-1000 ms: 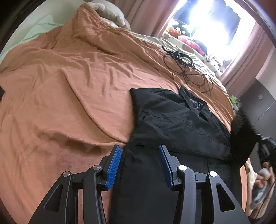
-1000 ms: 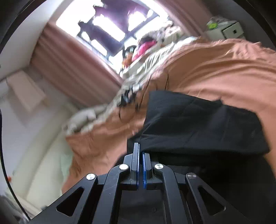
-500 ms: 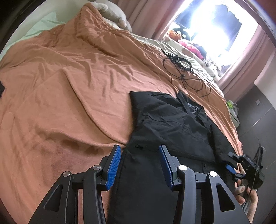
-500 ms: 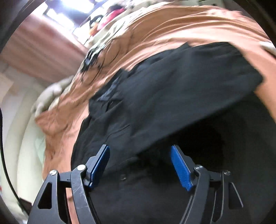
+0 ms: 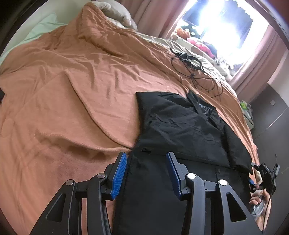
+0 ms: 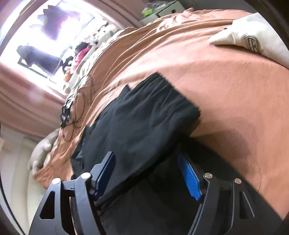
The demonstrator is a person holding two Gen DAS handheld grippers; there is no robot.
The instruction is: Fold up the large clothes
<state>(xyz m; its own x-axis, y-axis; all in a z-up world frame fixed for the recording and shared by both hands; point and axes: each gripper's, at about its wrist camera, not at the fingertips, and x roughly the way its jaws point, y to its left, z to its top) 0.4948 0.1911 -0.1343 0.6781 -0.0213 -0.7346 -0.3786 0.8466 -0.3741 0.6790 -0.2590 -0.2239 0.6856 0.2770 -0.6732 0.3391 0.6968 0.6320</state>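
Grippers angled down over black garment (image 5: 180, 126) — left (image 5: 146, 173) parted, right (image 6: 146, 173) jaws closing

Bed w/ rumpled orange blanket (image 5: 75, 94) spread over it. Black garment (image 5: 182, 130) lies flat on blanket, partly folded. Tangle of black cables (image 5: 195, 72) further up, toward window. Pale pillow (image 5: 115, 12) at far edge; cream-coloured cloth item w/ label (image 6: 252, 39) on blanket's right side.

Black garment (image 5: 180, 126), plain orange blanket (image 5: 72, 90)
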